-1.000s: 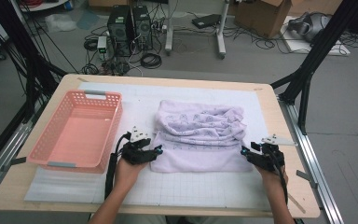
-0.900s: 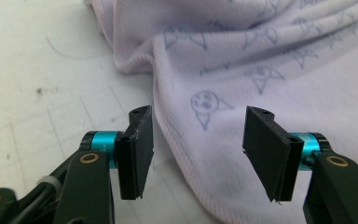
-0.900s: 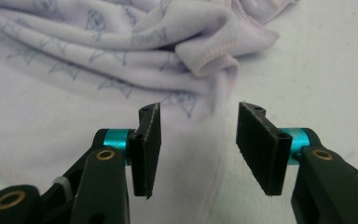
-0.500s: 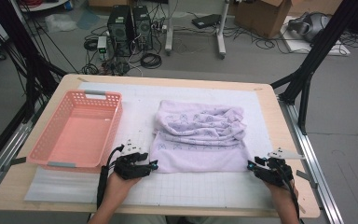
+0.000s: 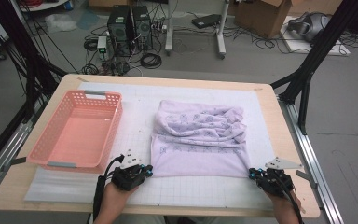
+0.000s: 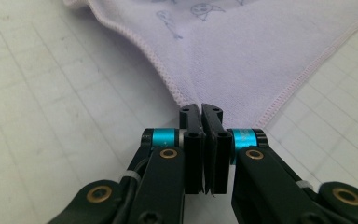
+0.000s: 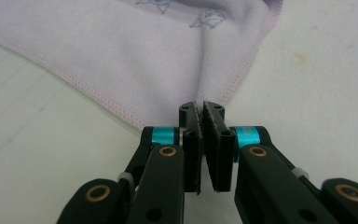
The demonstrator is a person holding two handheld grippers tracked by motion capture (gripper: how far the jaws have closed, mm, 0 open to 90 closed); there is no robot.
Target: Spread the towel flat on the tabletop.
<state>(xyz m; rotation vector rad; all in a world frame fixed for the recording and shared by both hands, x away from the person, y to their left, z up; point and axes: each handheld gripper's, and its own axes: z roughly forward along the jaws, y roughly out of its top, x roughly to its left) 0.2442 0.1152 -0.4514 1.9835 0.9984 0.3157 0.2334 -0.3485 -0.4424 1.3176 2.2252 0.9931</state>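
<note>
Towel, pale lilac with small printed drawings, lies on the white gridded mat in the middle of the table, and both of its near corners are pinched. At the near left corner the left gripper has its jaws pressed together on the hemmed tip of the cloth; the left gripper view shows the corner running straight into the closed black jaws, with no gap between them. At the near right corner the right gripper has its jaws closed on the other tip, and the right gripper view shows the stitched edges meeting at the jaws, which stand almost touching with the cloth between them. A hand holds the left gripper from the bottom edge of the high view, and another hand holds the right one.

Between the corners the near part of the towel lies flat and smooth. Farther back the cloth is bunched into loose folds.

Left of the towel, just beside it, stands a pink plastic basket with a latticed wall and nothing in it; its floor is bare.

Beyond the table, on the floor, stand two dark computer towers among cables, and a cardboard box farther right. No writing can be read anywhere.
</note>
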